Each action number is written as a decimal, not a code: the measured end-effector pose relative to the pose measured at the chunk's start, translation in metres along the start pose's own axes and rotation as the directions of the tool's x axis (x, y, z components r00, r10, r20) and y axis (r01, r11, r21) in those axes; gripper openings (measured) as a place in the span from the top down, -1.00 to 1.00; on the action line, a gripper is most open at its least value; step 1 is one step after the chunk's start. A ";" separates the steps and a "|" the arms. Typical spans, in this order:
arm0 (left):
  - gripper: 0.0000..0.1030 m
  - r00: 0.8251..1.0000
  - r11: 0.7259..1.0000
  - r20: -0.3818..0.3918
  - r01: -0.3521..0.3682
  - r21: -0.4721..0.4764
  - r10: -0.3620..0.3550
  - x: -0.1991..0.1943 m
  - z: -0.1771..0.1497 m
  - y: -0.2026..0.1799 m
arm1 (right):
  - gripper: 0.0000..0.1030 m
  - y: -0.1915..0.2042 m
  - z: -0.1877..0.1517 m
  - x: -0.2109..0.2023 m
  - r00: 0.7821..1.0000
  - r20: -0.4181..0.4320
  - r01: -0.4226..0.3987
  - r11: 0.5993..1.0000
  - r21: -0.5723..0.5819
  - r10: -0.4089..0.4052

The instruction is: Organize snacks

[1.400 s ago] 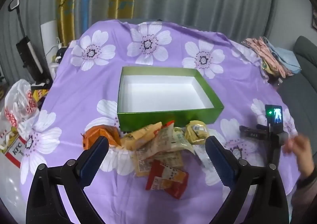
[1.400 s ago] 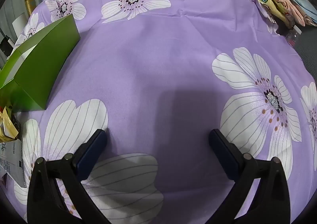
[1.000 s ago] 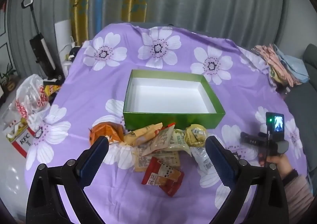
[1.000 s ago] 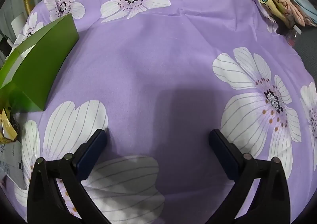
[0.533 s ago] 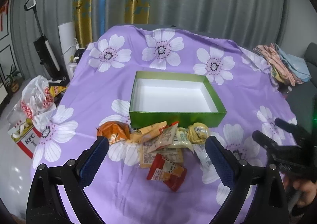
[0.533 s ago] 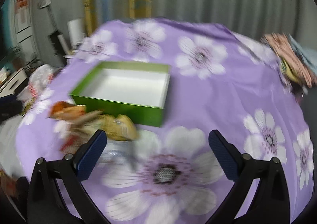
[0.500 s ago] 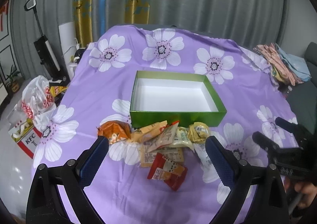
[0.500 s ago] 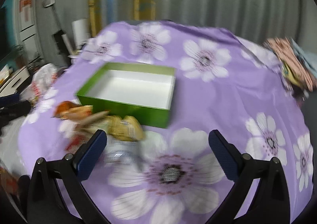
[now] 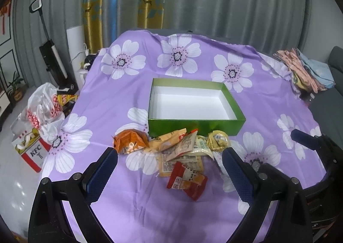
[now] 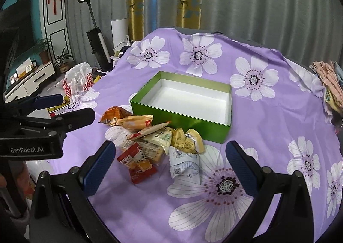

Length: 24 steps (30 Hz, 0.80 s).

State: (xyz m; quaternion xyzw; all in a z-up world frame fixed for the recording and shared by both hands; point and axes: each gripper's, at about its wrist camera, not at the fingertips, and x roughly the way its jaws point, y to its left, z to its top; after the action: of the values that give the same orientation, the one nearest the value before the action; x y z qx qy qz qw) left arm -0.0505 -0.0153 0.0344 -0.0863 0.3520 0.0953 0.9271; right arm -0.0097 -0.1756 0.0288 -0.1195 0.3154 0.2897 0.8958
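**Snack packets heaped before an open green box**

On the purple cloth with white flowers (image 9: 120, 97) a shallow rectangular green cardboard box with a white inside (image 9: 194, 104) is seen, its lid off and nothing in it. Just in front of its near wall a loose heap of snack packets (image 9: 182, 152) is spread, some overlapping. At the left end of the heap an orange crinkled packet (image 9: 130, 141) is lying; at the right end a yellow-gold crumpled packet (image 9: 218, 138) is found close to the box's near right corner. Nearest of all, a red and orange packet (image 9: 186, 181) is set flat on the cloth, partly under a pale tan one. From the right wrist view a white and grey packet with a barcode (image 10: 184, 163) is made out at the right of the heap, touching the yellow-gold one.

Both tongs are held above the near edge of the cloth, short of the heap. The left gripper (image 9: 169, 172) is spread wide with nothing between its blue pads; the right gripper (image 10: 170, 164) is likewise spread wide and nothing is gripped.

Far right on the cloth a pile of folded pink and blue fabric (image 9: 306, 69) is stacked. Off the table to the left a white plastic bag with red print (image 9: 42, 107) and a red and white KFC carton (image 9: 32, 150) are seen on the floor.
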 end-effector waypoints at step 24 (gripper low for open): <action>-0.90 0.997 0.997 -0.035 0.070 -0.017 -0.070 0.008 -0.006 0.005 | -1.00 0.001 -0.006 0.006 1.000 -0.025 0.000 1.000 0.024 0.001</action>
State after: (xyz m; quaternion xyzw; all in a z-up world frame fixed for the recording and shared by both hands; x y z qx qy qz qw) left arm -0.0494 -0.0105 0.0241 -0.1076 0.3642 0.0641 0.9229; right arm -0.0088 -0.1745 0.0204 -0.1124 0.3298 0.2847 0.8930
